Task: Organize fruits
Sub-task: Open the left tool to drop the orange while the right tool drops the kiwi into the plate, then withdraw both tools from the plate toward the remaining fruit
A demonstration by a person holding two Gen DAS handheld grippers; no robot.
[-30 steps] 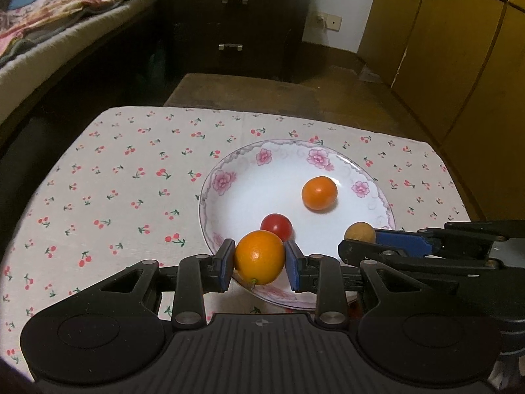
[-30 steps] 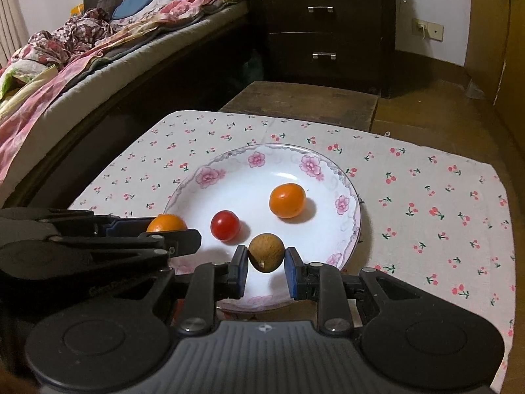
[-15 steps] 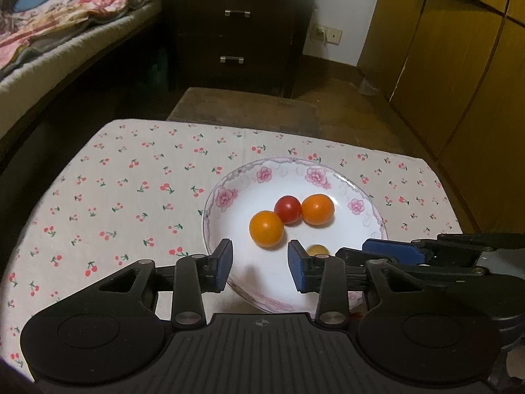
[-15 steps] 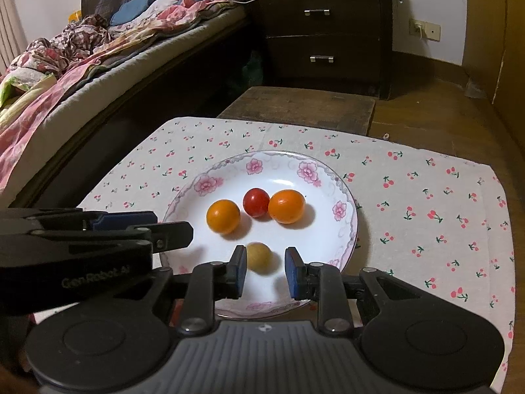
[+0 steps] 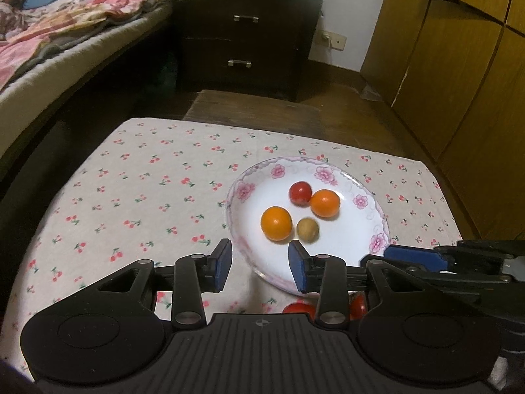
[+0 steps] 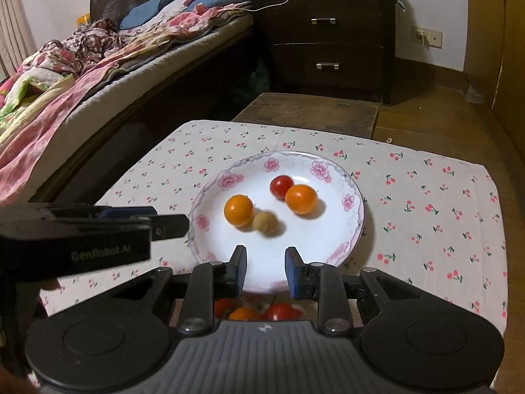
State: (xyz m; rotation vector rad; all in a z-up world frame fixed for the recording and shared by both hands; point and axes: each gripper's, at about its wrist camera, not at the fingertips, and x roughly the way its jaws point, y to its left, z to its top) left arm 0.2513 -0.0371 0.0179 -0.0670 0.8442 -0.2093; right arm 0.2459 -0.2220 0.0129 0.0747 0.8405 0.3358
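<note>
Four fruits lie on the flowered plate (image 6: 352,193): a red tomato (image 6: 281,186) toward the far side touching an orange (image 6: 301,199), a second orange (image 6: 238,210) left of centre, and a small tan fruit (image 6: 264,221) just beside it. Both grippers hang over the plate's near rim, holding nothing. On the left gripper (image 5: 259,264) the fingers are spread wide; on the right gripper (image 6: 265,271) they stand apart too. More red and orange fruits (image 6: 259,311) peek out just nearer than the plate, on the cherry-print cloth (image 6: 426,210).
</note>
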